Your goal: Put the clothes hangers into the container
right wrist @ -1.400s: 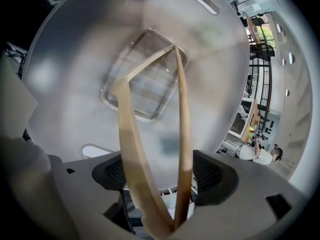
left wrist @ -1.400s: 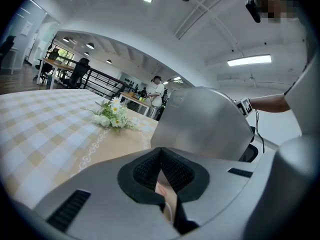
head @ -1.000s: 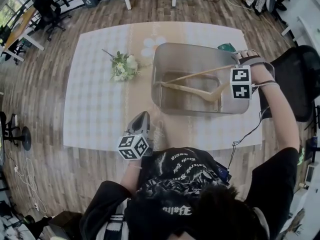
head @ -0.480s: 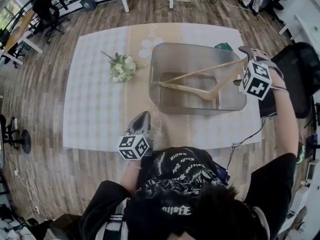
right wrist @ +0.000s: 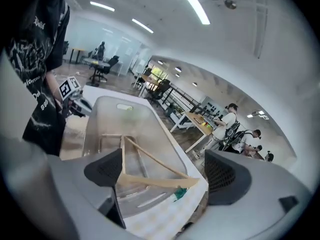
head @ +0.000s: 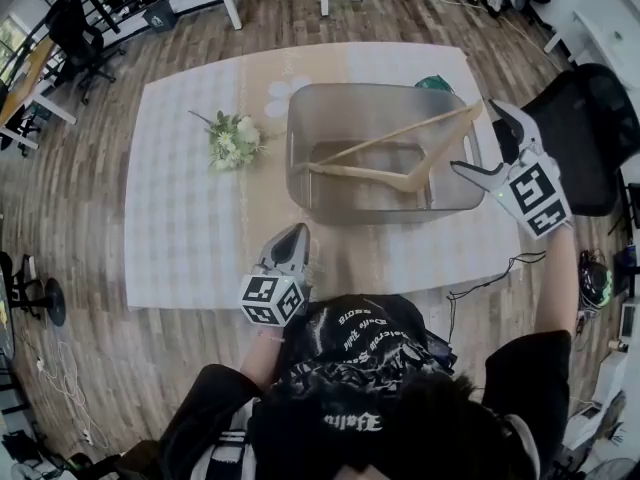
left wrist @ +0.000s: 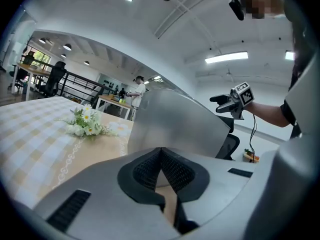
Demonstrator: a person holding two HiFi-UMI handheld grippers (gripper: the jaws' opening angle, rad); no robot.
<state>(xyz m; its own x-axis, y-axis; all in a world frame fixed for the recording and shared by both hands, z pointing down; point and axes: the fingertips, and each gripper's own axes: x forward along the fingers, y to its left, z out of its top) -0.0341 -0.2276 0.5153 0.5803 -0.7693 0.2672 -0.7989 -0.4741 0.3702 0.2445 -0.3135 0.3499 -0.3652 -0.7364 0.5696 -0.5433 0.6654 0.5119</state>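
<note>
A wooden clothes hanger (head: 385, 176) lies in the grey translucent container (head: 297, 168), one arm leaning up onto the right rim. My right gripper (head: 480, 138) hovers just right of the container; its jaws stand wide, are closing, and have nothing between them. In the right gripper view the hanger (right wrist: 150, 176) and container (right wrist: 110, 115) lie ahead of the jaws (right wrist: 165, 174). My left gripper (head: 289, 240) rests at the table's near edge, shut and empty, with its pads (left wrist: 161, 171) meeting.
A small bunch of white flowers (head: 228, 140) lies left of the container on the checked tablecloth (head: 180, 228). A green object (head: 432, 83) sits behind the container's far right corner. A black chair (head: 590, 128) stands right of the table.
My right gripper has drawn back to the right, off the hanger's end and away from the container. The hanger stays leaning inside. The left gripper has not moved.
</note>
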